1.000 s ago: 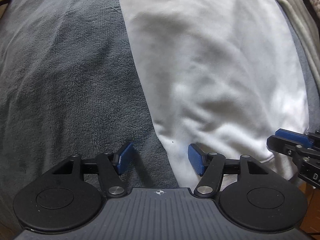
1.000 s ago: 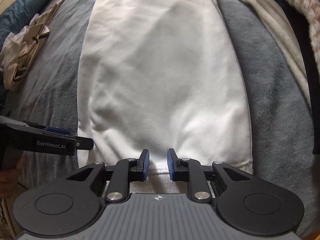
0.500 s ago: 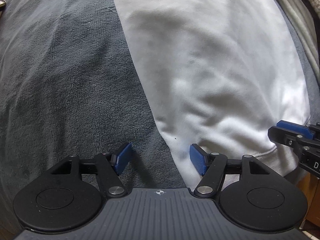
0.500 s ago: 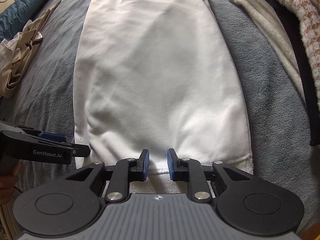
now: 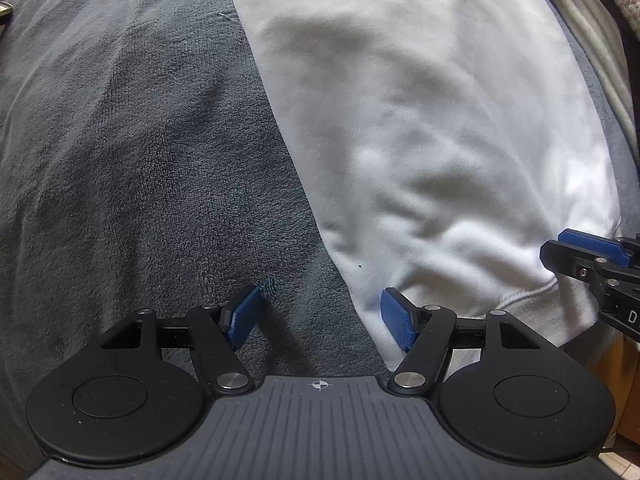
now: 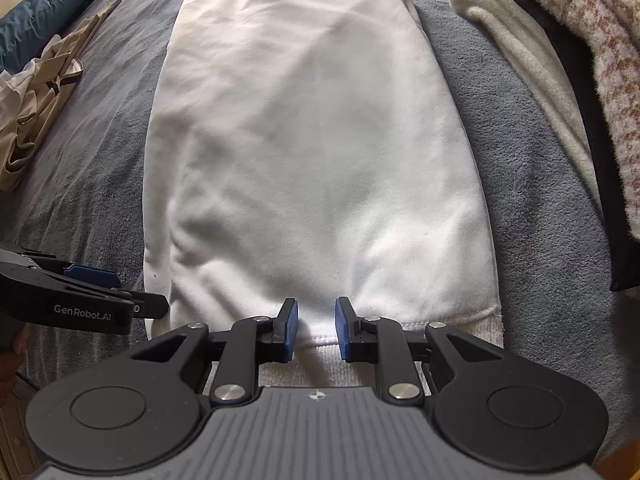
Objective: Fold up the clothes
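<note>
A white garment [image 6: 312,140] lies flat and lengthwise on a grey blanket [image 6: 540,240], its ribbed hem nearest me. My right gripper [image 6: 316,320] stands over the middle of that hem, its blue pads narrowly apart with a raised fold of hem fabric pinched between them. In the left wrist view the white garment [image 5: 420,120] fills the right half. My left gripper [image 5: 324,302] is open wide and straddles the garment's left edge, one pad over the blanket [image 5: 140,160] and the other over white cloth. The left gripper [image 6: 136,292] and the right gripper [image 5: 560,246] each show in the other's view.
A pile of clothes lines the right side: a cream fluffy piece [image 6: 512,40], a dark one [image 6: 580,80] and a speckled knit [image 6: 600,40]. A crumpled beige garment [image 6: 36,92] and a teal roll [image 6: 48,4] lie at the far left.
The left jaws have widened slightly. The right gripper has tipped a little, so more of the garment's far end and the pile at the right shows. Neither hand has travelled noticeably.
</note>
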### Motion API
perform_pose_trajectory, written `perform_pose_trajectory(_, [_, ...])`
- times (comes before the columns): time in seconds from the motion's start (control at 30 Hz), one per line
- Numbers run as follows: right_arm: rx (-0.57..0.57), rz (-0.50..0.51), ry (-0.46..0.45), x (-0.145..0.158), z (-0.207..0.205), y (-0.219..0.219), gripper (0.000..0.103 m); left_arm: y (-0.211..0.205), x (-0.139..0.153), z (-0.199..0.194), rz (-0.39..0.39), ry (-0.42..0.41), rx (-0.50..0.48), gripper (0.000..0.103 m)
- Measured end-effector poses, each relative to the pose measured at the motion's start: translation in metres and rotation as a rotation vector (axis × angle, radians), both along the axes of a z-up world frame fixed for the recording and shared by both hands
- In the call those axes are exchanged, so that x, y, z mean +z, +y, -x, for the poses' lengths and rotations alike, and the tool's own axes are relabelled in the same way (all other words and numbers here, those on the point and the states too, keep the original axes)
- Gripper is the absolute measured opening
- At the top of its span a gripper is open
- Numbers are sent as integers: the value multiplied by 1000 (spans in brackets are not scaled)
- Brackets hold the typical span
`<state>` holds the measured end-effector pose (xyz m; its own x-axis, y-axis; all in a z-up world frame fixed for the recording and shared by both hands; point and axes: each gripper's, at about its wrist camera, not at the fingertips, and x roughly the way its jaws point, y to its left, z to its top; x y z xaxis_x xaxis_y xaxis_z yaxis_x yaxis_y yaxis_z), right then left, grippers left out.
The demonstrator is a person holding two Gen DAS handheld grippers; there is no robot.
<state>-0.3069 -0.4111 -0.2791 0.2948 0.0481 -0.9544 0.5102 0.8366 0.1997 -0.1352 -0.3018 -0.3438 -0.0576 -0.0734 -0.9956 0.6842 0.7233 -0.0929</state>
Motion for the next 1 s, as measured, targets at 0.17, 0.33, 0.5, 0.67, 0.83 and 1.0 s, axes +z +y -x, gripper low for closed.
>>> perform_pose_trajectory(0.17, [3,15,2,1,0,2,22,2,-1,-1,2,-2,-4,67])
perform_pose_trajectory(0.33, [7,22,12,2,-2,3,22,5,-3,-3,2,0,-1,67])
perform_pose_trajectory(0.5, [30,38,5,9,-4,6,22,10,-5,-5,5,5,16,67])
perform_pose_trajectory(0.67, [91,34,-26,16,-10,14,22,14,-9,-8,14,15,50,67])
perform_pose_trajectory(0.83, [147,36,-40,18,-13,17,22,19,-9,-6,45,-9,68,67])
perform_pose_trajectory(1.0, [197,3,-70,19,-19,10,22,40,10,-1,227,-94,163,68])
